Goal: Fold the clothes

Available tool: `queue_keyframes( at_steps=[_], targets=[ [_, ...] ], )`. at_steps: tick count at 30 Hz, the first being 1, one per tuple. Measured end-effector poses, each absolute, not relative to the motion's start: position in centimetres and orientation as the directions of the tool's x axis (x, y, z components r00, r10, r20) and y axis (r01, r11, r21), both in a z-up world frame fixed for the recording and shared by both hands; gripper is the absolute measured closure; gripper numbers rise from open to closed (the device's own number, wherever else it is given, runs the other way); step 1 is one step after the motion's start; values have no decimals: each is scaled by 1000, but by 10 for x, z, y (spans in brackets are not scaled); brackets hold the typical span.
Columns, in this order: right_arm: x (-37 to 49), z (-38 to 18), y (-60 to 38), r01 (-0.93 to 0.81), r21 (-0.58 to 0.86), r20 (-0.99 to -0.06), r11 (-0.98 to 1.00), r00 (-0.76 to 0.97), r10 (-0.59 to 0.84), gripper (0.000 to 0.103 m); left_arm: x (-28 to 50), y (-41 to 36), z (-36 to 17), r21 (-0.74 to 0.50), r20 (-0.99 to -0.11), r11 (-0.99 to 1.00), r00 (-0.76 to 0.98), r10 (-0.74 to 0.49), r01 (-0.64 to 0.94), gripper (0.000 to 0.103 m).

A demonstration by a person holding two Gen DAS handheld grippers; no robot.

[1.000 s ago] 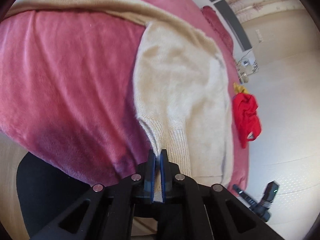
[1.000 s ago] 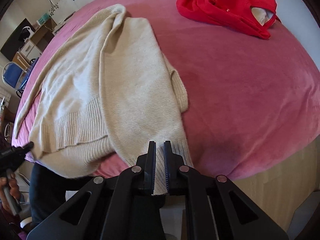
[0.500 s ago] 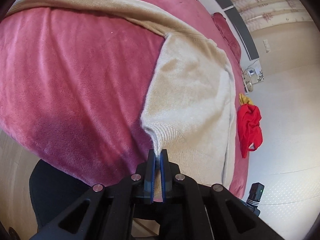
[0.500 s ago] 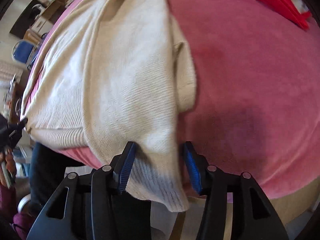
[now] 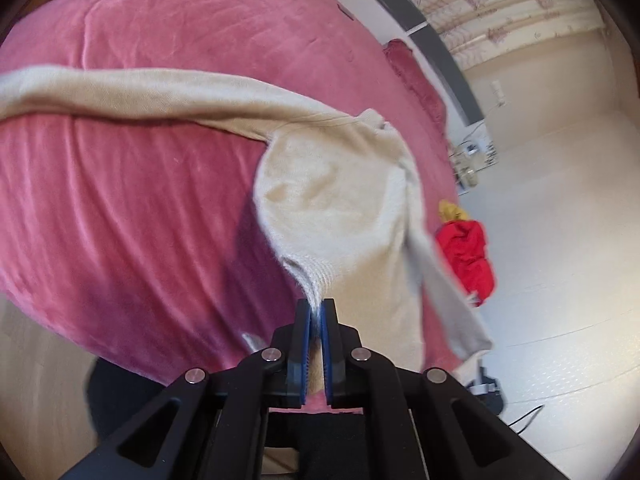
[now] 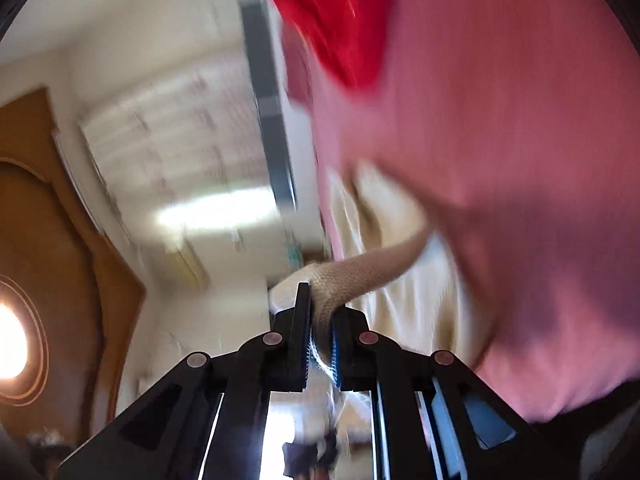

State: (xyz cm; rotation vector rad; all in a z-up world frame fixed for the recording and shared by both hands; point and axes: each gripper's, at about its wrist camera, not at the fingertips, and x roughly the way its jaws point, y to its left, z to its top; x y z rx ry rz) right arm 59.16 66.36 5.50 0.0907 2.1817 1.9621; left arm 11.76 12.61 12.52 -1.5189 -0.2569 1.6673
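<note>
Cream knit: the sweater [image 5: 332,200] lies on the pink velvet bed [image 5: 120,208], its body at the centre of the left wrist view and one long sleeve [image 5: 140,94] stretched out to the left edge of that frame. My left gripper [image 5: 316,312] is clenched on the ribbed hem corner, at lower centre of the frame. The fabric rises from the bed into the jaws in a taut peak. I judge that I hold it this way to lift the hem clear before carrying it over.

My right gripper [image 6: 320,312] shows in a heavily blurred right wrist view, rolled so that the bed fills the right half of the frame and a wall and ceiling light the left. Its jaws are closing, with a ribbed cream band already between them. The band curves from the jaws to the right, toward the bunched cream cloth at centre right. I take it for a second hem corner or a cuff, but the blur prevents a firm finding.

A red garment [image 5: 466,254] lies at the right of the left wrist view, apart from the sweater, with a yellow item [image 5: 450,210] just above it. Both appear unfolded.

Assessment: the fold is at an early stage, two points gripped and the sleeve not yet tucked in. Risk noted: the loose knit may stretch under uneven pull.
</note>
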Motion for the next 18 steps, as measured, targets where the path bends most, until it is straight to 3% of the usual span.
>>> queue_keyframes(
  at_steps=[2, 3, 4, 7, 11, 15, 18],
  targets=[
    [625, 63, 689, -218, 966, -251, 135, -914, 320, 78, 111, 133, 113, -624, -752, -650, 108, 650, -434, 99],
    [632, 67, 696, -279, 950, -309, 136, -893, 327, 54, 109, 136, 105, -624, -759, -658, 125, 639, -422, 99],
    [635, 71, 701, -337, 933, -360, 127, -881, 306, 36, 106, 139, 98, -622, -766, -666, 142, 628, -411, 99],
    [615, 96, 690, -489, 868, -474, -90, -868, 146, 34, 110, 147, 90, -606, -778, -668, 149, 610, -431, 99],
    [558, 96, 651, -438, 841, -506, -316, -845, -174, 28, 106, 141, 84, -625, -769, -677, 157, 620, -389, 99],
    [513, 55, 652, -419, 853, -508, -310, -804, -310, 28, 102, 130, 85, -622, -774, -701, 141, 617, -350, 99],
    [478, 22, 657, -375, 897, -440, -235, -802, -404, 28, 102, 126, 91, -609, -784, -711, 132, 607, -351, 99]
  ],
)
